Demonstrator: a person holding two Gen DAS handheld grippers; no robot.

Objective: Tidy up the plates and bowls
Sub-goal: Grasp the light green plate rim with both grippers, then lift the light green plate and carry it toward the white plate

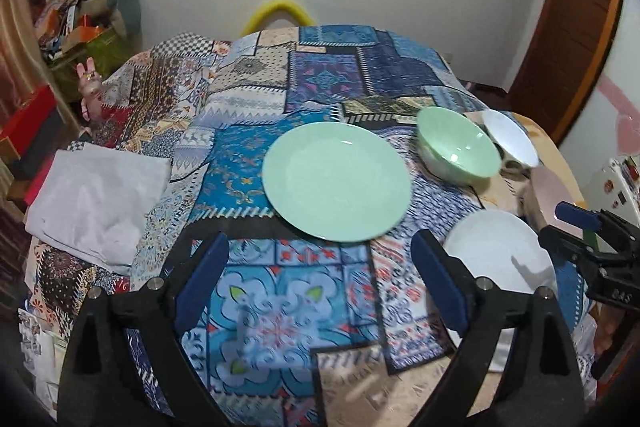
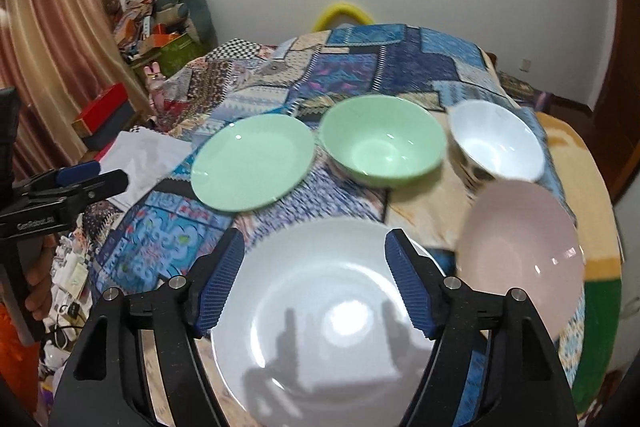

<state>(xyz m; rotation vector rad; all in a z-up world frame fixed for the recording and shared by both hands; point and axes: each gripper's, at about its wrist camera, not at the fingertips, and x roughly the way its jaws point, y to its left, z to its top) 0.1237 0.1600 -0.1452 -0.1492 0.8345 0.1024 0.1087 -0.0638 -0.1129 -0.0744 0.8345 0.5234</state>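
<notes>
A green plate lies on the patterned tablecloth. A green bowl stands to its right, then a white bowl. A white plate lies near the front edge, with a pink bowl to its right. My left gripper is open and empty, above the cloth in front of the green plate. My right gripper is open and empty, hovering over the white plate; it also shows in the left wrist view.
A folded white cloth lies at the table's left edge. Red boxes and a cluttered pile stand on the left by the curtain. A yellow chair back stands behind the table. The wall is beyond.
</notes>
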